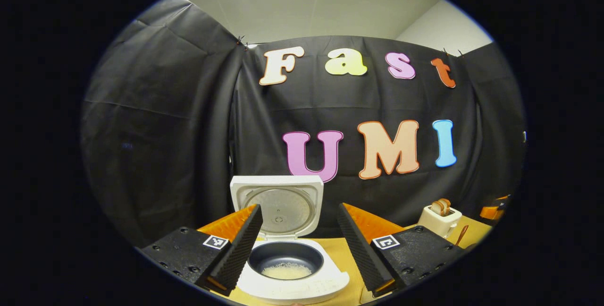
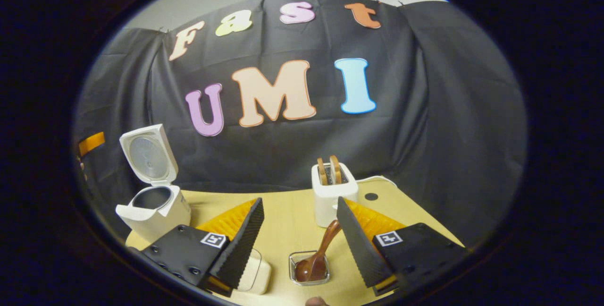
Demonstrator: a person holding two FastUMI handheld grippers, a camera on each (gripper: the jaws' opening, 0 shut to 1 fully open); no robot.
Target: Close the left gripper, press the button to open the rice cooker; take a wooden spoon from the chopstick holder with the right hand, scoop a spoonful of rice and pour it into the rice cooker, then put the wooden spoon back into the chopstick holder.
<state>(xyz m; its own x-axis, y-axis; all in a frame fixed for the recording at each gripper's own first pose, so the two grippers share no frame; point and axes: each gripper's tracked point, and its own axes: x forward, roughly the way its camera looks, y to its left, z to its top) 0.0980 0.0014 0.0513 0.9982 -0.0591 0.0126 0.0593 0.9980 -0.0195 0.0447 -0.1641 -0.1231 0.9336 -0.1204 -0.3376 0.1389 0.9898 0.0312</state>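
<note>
A pale wooden table (image 2: 292, 221) stands in front of a black cloth wall.

The largest thing on it is a white rice cooker (image 1: 292, 273), seen from the left gripper view directly ahead and just beyond the fingertips. Its lid (image 1: 278, 204) stands upright and open at the back, the round metal inner face turned toward the camera. The dark inner pot (image 1: 285, 259) holds a shallow layer of white rice (image 1: 286, 272) at the bottom. In the right gripper view the same cooker (image 2: 155, 207) sits far to the left on the table, lid up.

A white toaster (image 2: 330, 195) with two slices of bread in its slots stands near the middle of the table, behind the right gripper.

The left gripper (image 1: 299, 244) hangs over the near edge of the cooker with its fingers spread wide apart, grasping nothing. The right gripper (image 2: 298, 244) is likewise released, fingers apart and empty.

Between the right gripper's fingers, on the table, sits a small clear square holder (image 2: 309, 268). A brown wooden spoon (image 2: 317, 259) rests in it, bowl down, handle leaning up toward the right finger; whether handle and finger touch cannot be told. A pale rounded container (image 2: 255, 275) sits just left of the holder, partly behind the left finger.
</note>
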